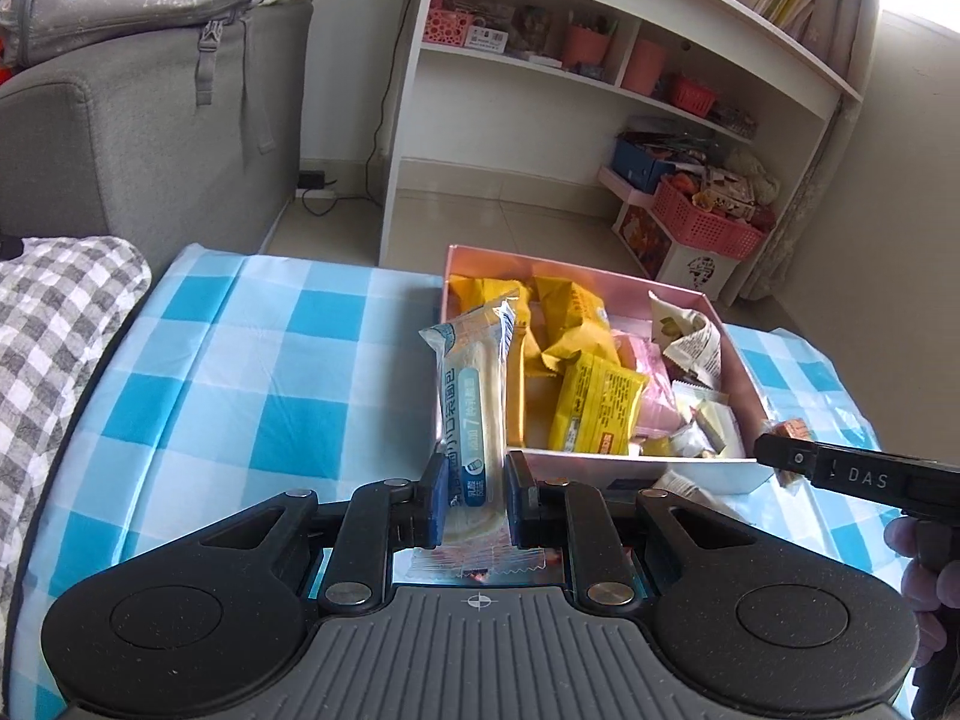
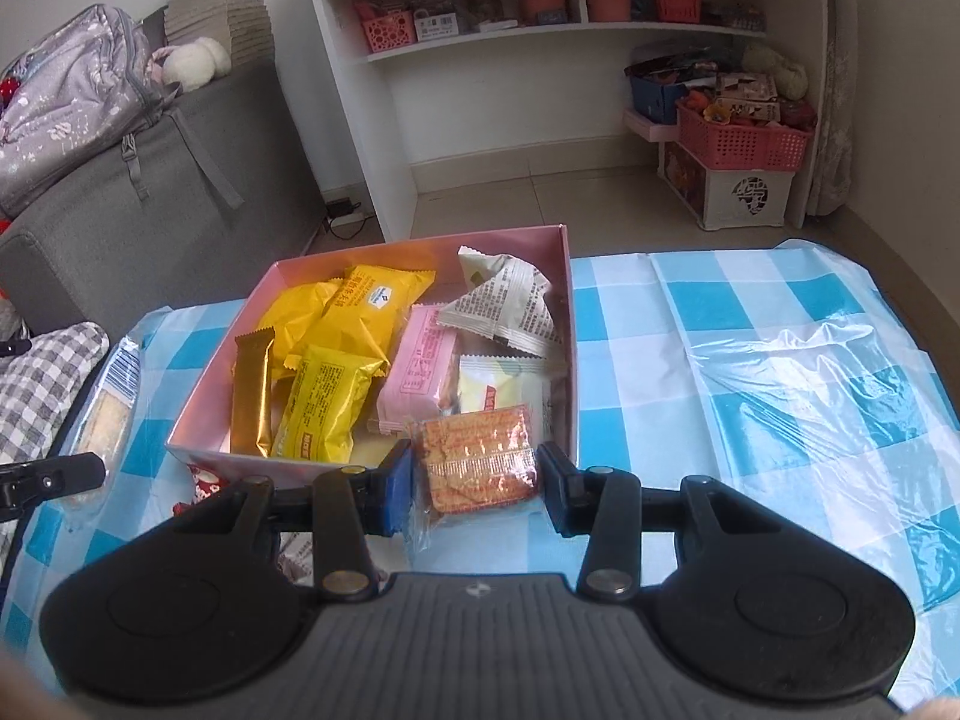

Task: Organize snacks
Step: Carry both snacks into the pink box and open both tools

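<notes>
A long, soft bread roll in a crinkled clear-and-pale-blue plastic wrapper stands almost upright between the pads of the left gripper, whose jaws are pinched tight on its lower end, just in front of the near left corner of a shallow pink cardboard box. The right gripper has its jaws partly closed on a flat square packet of brown crackers in clear film, held at the box's near rim. Inside the box lie glossy foil packets in a loose heap: puffy yellow pillow packs, a slim gold foil bar along the left wall, a flat pink packet, a crumpled white triangular pouch printed with small text toward the far right corner, and a pale cream-and-white sachet. The box sits on a counter covered with a blue-and-white checked plastic cloth, shiny and wrinkled on the right. A red-and-white wrapper peeks out beside the box's near left corner. Beyond the counter are a grey fabric sofa, a white shelf unit and a coral perforated plastic basket on the tiled floor.
</notes>
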A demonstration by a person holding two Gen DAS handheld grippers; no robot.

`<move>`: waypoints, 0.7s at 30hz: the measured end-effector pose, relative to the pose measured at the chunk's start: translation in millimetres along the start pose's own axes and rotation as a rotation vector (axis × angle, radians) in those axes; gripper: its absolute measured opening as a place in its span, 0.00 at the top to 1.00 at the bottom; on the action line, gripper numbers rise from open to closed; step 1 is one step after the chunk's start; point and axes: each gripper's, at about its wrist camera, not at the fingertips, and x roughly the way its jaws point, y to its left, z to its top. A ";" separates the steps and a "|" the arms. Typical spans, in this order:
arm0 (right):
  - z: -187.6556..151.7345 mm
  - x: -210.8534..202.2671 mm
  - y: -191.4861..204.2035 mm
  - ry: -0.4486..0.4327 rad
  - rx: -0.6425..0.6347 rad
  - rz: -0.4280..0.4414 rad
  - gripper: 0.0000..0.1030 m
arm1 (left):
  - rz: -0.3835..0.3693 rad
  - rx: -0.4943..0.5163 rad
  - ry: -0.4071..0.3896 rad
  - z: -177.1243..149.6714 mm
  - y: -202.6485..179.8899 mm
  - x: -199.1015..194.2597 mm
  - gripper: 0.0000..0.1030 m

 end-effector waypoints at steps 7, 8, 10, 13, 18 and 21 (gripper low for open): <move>10.8 18.3 -9.7 -0.005 0.104 0.058 0.61 | -0.024 0.034 0.013 19.5 -24.4 45.0 0.84; 11.7 20.1 -9.5 -0.004 0.098 0.056 0.61 | -0.022 0.037 0.018 20.7 -27.5 51.8 0.84; 13.4 23.9 -9.0 -0.008 0.087 0.051 0.61 | -0.018 0.046 0.024 22.9 -32.1 64.2 0.84; 16.2 29.6 -12.3 -0.010 0.093 0.054 0.61 | -0.018 0.061 0.017 25.4 -37.8 76.5 0.84; 17.3 35.3 -19.6 -0.010 0.131 0.057 0.61 | -0.016 0.078 0.009 30.2 -44.6 90.4 0.84; 17.6 36.2 -20.5 -0.015 0.138 0.056 0.60 | -0.010 0.095 0.000 31.3 -48.0 95.4 0.83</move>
